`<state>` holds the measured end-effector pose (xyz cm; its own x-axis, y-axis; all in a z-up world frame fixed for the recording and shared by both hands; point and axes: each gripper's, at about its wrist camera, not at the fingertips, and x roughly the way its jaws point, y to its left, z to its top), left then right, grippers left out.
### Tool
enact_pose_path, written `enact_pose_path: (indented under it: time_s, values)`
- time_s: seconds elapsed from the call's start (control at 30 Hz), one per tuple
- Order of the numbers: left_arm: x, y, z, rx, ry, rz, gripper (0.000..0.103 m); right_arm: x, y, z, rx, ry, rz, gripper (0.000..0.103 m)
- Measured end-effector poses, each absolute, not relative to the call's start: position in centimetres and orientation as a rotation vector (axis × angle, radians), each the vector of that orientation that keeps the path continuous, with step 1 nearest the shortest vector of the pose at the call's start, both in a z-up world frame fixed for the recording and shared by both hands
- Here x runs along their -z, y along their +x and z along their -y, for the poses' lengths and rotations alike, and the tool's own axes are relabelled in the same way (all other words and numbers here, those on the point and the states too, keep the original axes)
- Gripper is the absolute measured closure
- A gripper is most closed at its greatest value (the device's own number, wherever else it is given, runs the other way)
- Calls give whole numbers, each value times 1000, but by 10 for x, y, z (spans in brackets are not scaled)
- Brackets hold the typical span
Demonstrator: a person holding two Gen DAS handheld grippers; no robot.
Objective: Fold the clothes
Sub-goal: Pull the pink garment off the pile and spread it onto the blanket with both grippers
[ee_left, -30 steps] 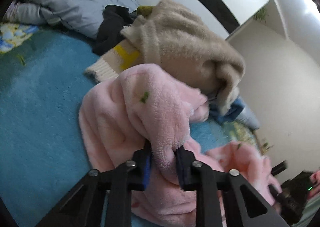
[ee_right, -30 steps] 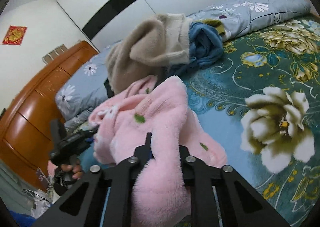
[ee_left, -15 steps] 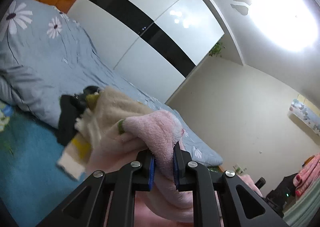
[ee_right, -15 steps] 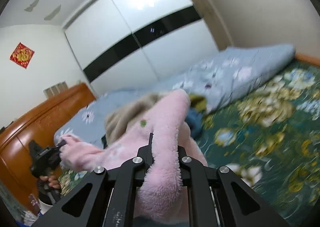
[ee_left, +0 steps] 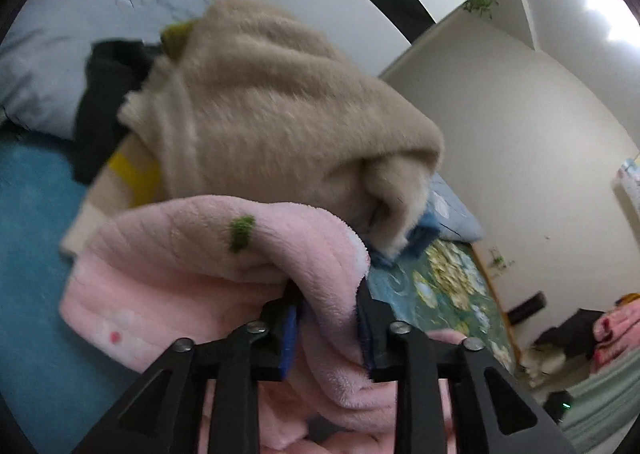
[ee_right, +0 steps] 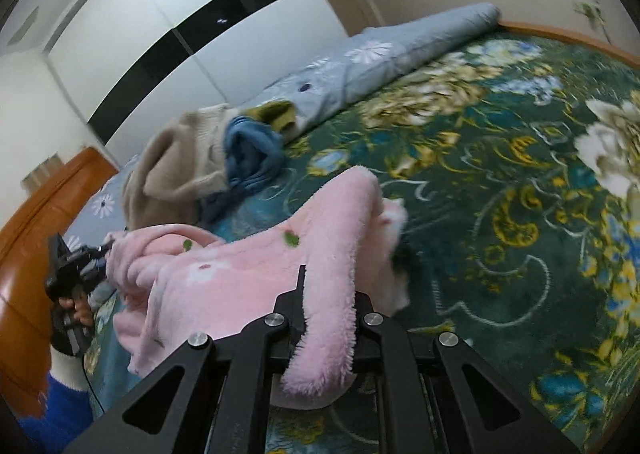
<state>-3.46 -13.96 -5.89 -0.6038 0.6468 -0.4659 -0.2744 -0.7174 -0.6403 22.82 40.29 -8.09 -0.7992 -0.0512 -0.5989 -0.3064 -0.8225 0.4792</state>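
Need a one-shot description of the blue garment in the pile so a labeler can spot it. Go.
Start at the rolled grey floral duvet along the far side of the bed. At its near end sits a clothes heap topped by a beige fleece. The blue garment is bunched against the fleece's right side: the only denim-blue piece, smoother than the fluffy beige and pink garment.

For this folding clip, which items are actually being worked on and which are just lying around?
In use: pink fleece garment, clamped by left gripper and right gripper.
Lying about: beige fleece, blue garment, black garment, grey floral quilt.
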Motion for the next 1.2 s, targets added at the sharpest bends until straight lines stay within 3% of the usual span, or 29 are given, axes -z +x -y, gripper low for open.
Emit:
enact_pose_path:
  time_s: [0.03,0.1,0.13,0.5,0.53,0.6,0.67,0.77,0.97,1.2]
  values:
    - [63,-33,141,-2308,-967,707,59,82,228,-406,-2708,-929,-870,94]
    - [71,-29,145,-2308,-989,705,37,83,230,-412,-2694,-930,-865,94]
    - [75,-27,146,-2308,-999,704,35,84,230,-415,-2685,-933,-864,94]
    - [147,-29,143,-2229,-1249,715,35,93,227,-431,-2615,-908,-942,94]
    - [151,-31,136,-2223,-1260,695,37,92,229,-430,-2619,-909,-939,94]
    - [158,-31,128,-2196,-1275,706,51,89,231,-428,-2624,-912,-934,94]
    - [161,-28,123,-2185,-1274,710,78,89,233,-427,-2625,-920,-930,94]
    - [162,-18,120,-2189,-1253,711,91,89,235,-424,-2630,-931,-932,94]
    - [117,-7,147,-2270,-1097,800,97,75,229,-422,-2669,-919,-948,94]
    - [-8,21,205,-2474,-701,747,98,-2,199,-406,-2892,-731,-861,94]
